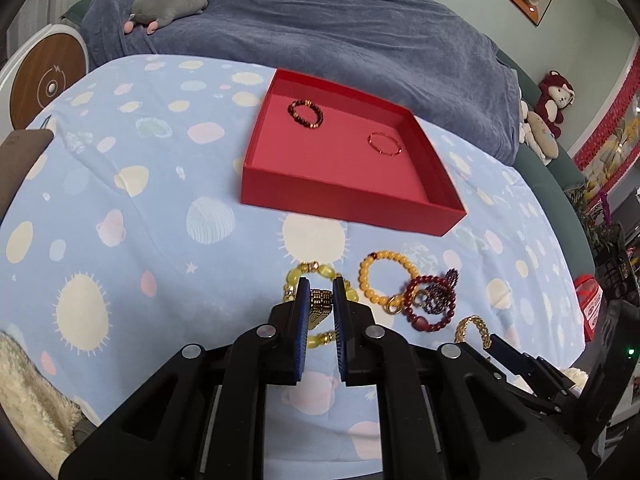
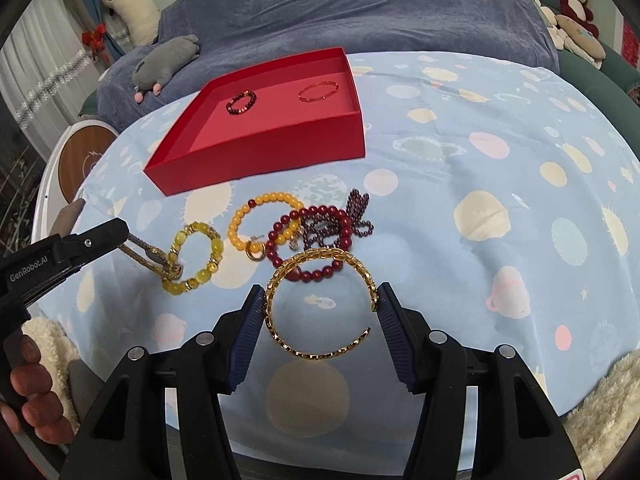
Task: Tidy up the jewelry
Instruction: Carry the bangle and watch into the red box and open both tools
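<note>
Your left gripper [image 1: 321, 292] has its fingers pinched narrow on a gold mesh band [image 1: 320, 305], and the right wrist view shows that band trailing down to the yellow glass-bead bracelet [image 2: 195, 258]. The two look hooked together at the bracelet's near edge, so watch it: carry on upward and you may drag the yellow one along, or the band may slip out of that small bite.

Your right gripper [image 2: 322, 304] sits with its fingers about half spread, touching either side of the open gold chain-link bangle [image 2: 320, 304]. I can't tell whether they actually press on it. It's a springy open hoop, so a squeeze could pop it sideways out of the pads, or its far rim could catch the dark red bead bracelet [image 2: 316, 240] it overlaps.

That red one lies in a tangle with the amber bead bracelet [image 2: 264, 220] and a purple bead piece [image 2: 352, 216] on the patterned bedsheet [image 2: 480, 160], just this side of the red box [image 2: 260, 148]. Two pieces are already inside it: a dark bead bracelet [image 2: 241, 103] and a thin red bangle [image 2: 319, 92], lying apart.
</note>
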Demonstrator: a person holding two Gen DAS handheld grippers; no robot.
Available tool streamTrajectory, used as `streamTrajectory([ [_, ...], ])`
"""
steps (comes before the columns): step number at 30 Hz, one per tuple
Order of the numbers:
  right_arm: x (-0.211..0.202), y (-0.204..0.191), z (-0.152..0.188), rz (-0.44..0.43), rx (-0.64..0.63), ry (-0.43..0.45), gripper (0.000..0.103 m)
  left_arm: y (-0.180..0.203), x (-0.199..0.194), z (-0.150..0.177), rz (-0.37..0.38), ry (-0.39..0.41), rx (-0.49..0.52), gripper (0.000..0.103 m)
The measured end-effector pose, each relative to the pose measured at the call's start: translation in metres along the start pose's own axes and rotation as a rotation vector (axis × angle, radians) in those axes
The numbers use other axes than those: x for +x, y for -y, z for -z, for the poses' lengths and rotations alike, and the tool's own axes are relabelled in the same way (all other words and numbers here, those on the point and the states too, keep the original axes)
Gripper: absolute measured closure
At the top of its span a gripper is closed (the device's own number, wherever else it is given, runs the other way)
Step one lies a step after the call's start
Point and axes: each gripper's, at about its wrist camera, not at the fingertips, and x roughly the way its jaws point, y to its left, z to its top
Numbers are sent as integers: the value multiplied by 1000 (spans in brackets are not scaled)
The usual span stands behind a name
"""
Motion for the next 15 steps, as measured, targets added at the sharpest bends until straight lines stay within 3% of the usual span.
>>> streamTrajectory([
  [6, -8, 1, -29, -19, -8, 48, 48, 11, -8, -28, 35, 40, 35, 92],
  [15, 5, 6, -115, -62, 5, 115, 48, 32, 10, -99, 59, 99, 78, 92],
])
